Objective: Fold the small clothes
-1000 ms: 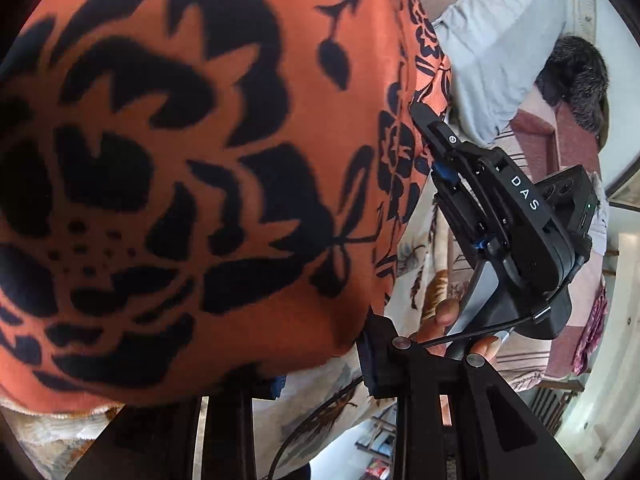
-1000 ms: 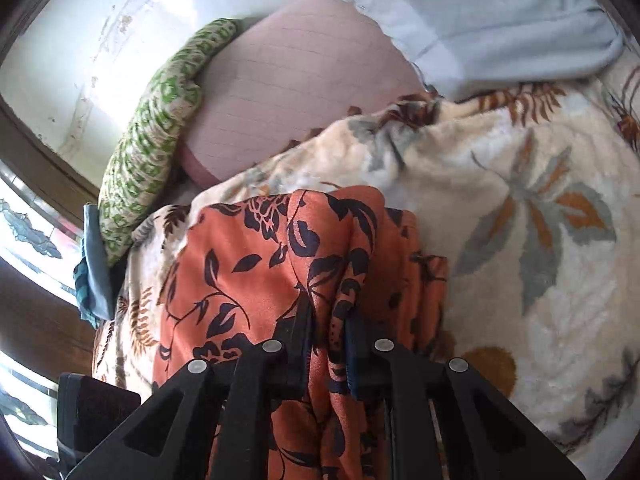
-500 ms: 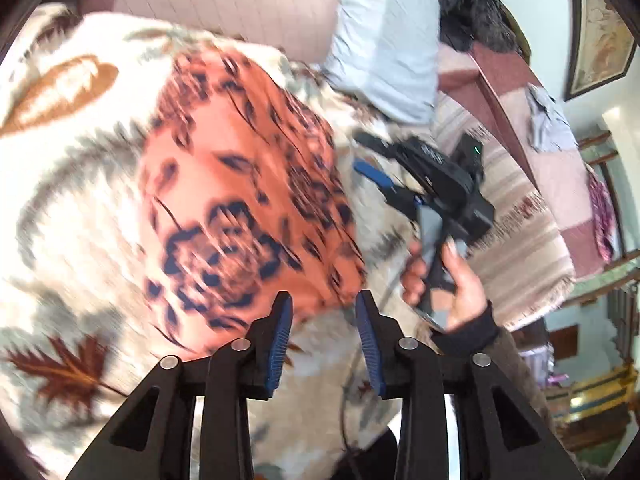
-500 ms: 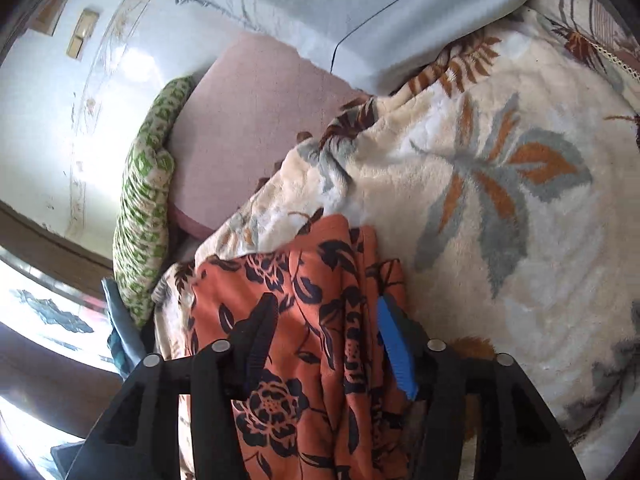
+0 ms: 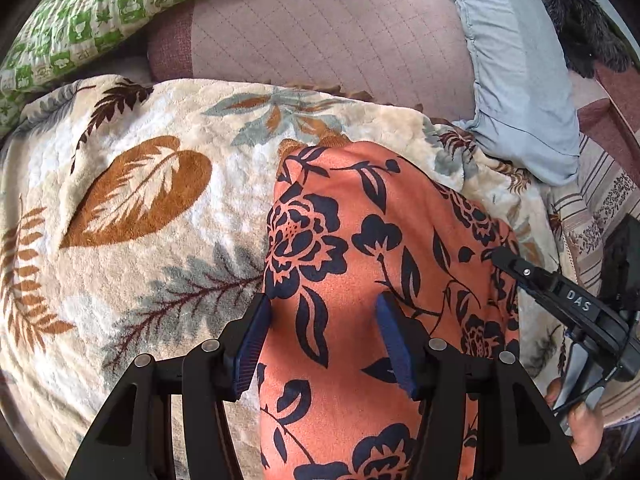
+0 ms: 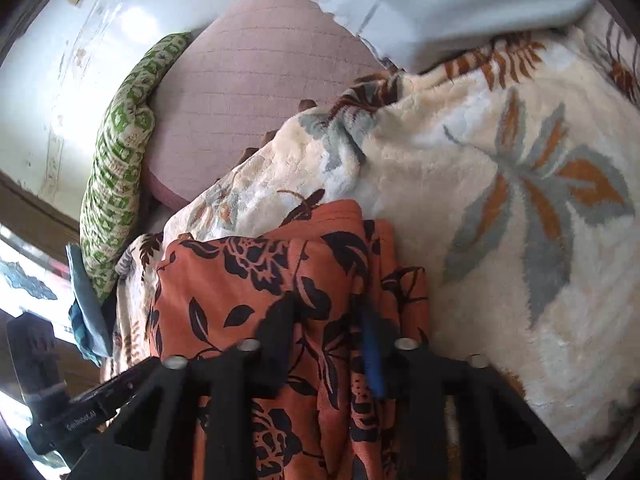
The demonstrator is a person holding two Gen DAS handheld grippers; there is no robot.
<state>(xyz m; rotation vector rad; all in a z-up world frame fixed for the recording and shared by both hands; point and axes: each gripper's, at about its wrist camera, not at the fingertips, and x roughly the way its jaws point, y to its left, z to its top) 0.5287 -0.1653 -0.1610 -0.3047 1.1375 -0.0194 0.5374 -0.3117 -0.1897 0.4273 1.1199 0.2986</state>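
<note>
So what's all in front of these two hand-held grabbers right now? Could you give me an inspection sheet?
Surface: cream leaf-print blanket over a bed.
Job's things: orange floral garment, folded, lying on the blanket.
Clutter: nothing seen.
Grippers: left gripper over the garment, jaws opening, not gripping; right gripper jaws closing with a garment fold between them.
Cables: nothing seen.
Surroundings: green patterned pillow, pink quilted cushion, pale blue pillow, whitish wall.

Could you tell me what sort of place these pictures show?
Most likely a bedroom: the orange garment lies on a plush leaf-print blanket spread over a bed, with a grey pillow and a green cushion at its head.
</note>
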